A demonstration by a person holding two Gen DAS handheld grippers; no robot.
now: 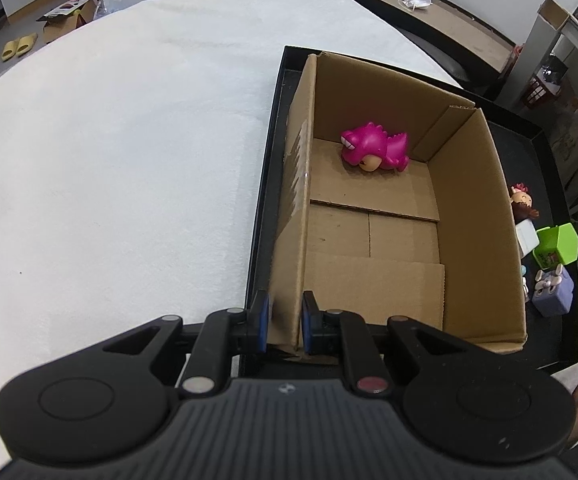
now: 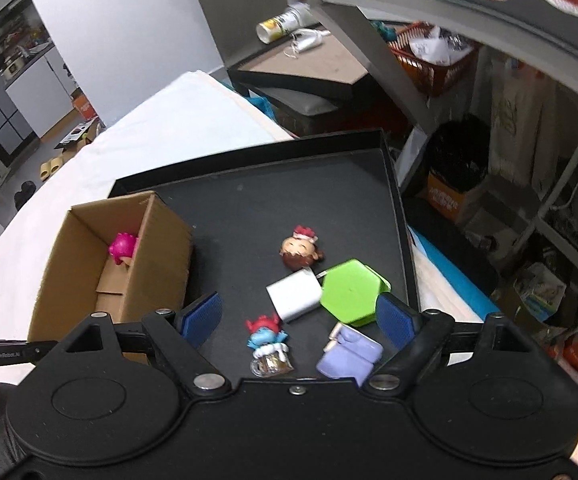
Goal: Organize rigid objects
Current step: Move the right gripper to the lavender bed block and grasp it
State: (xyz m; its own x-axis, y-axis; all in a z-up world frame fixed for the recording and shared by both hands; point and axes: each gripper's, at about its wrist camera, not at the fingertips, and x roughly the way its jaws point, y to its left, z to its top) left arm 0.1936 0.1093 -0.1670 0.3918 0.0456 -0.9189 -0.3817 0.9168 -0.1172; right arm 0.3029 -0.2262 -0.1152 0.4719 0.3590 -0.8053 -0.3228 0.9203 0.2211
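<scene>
Your left claw (image 1: 285, 326) pinches the box (image 1: 373, 240) wall to steady it, while your right claw (image 2: 297, 322) hangs spread above the toys (image 2: 267, 346) awaiting pickup

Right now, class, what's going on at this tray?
The left gripper pinches the near wall of the cardboard box, steadying it; a pink dinosaur toy already lies inside. The right gripper hovers open above the loose toys on the black tray, nearest the blue figurine.
</scene>
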